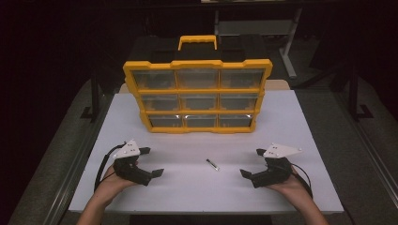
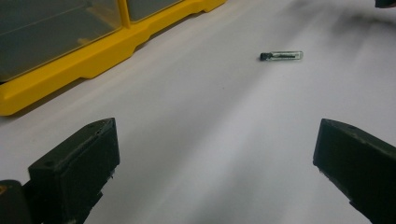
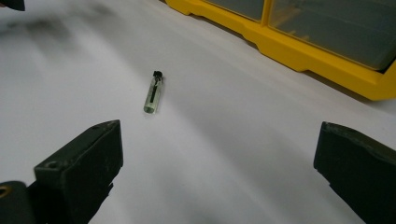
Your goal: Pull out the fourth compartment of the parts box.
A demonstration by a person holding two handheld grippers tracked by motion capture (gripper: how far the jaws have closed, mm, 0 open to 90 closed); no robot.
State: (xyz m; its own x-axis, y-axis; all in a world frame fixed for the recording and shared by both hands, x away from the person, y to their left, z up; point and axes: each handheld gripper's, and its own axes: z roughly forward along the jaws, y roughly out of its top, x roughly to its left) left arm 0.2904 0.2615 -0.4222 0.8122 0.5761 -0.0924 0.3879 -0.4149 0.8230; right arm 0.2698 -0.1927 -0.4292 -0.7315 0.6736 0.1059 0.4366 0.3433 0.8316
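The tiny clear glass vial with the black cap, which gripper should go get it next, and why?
Probably the right gripper: its jaws stand open and the tiny clear glass vial with the black cap lies loose on the white table, apart from the yellow organizer box. It should ease toward it.

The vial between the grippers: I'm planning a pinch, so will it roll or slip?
The vial lies on its side, round and slender, so a nudge probably rolls it. Its clear wall looks smooth, perhaps glass: likely slippery and fragile, so pinch gently.
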